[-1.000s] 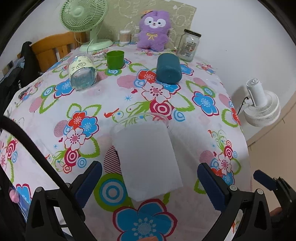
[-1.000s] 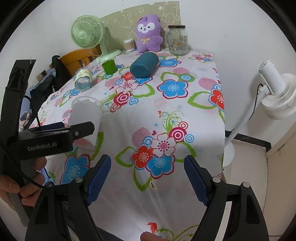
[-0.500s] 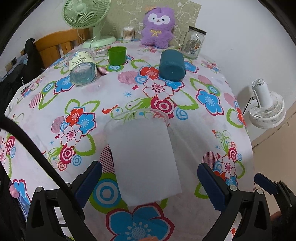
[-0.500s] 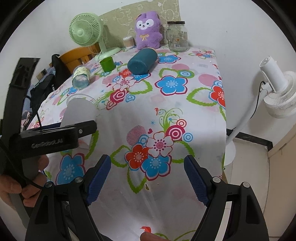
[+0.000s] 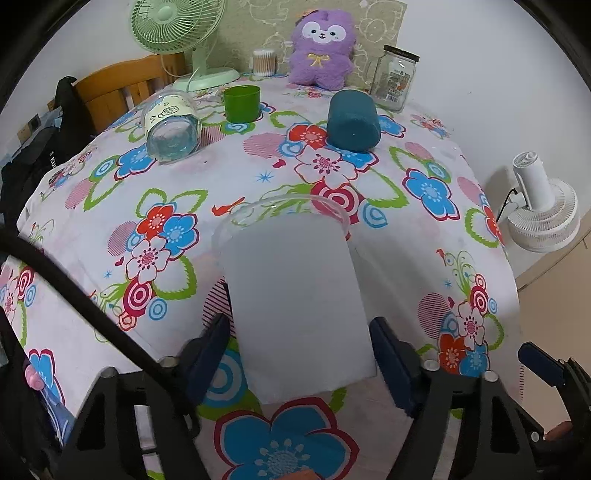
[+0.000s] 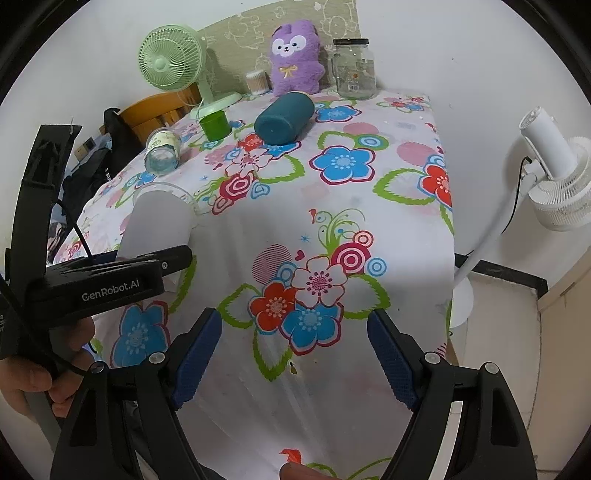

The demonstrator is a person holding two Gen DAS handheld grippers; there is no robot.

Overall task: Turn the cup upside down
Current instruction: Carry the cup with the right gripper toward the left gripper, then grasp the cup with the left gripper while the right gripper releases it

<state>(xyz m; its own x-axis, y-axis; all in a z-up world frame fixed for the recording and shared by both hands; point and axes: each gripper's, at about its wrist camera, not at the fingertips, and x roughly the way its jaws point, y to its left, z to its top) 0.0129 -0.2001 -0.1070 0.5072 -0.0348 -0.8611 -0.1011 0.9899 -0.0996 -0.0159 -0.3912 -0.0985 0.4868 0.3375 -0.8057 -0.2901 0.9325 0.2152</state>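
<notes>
A frosted white plastic cup (image 5: 295, 295) stands upright on the flowered tablecloth, mouth up. My left gripper (image 5: 301, 354) has its blue pads on either side of the cup's lower half; the left pad touches the wall and the right one is at or just off it. The cup (image 6: 159, 221) also shows in the right wrist view at the left, behind the black body of the left gripper. My right gripper (image 6: 293, 360) is open and empty above the table's near edge, to the right of the cup.
Further back lie a clear labelled cup (image 5: 171, 127) and a dark teal cup (image 5: 352, 122) on their sides. A green cup (image 5: 242, 103), a glass jar (image 5: 395, 77), a purple plush (image 5: 321, 51) and a green fan (image 5: 177, 26) stand at the back. A white fan (image 6: 550, 177) stands off the table's right edge.
My left gripper has moved forward around the cup and its jaws have narrowed from wide open to the cup's sides. The right gripper has drifted slightly and stays open.
</notes>
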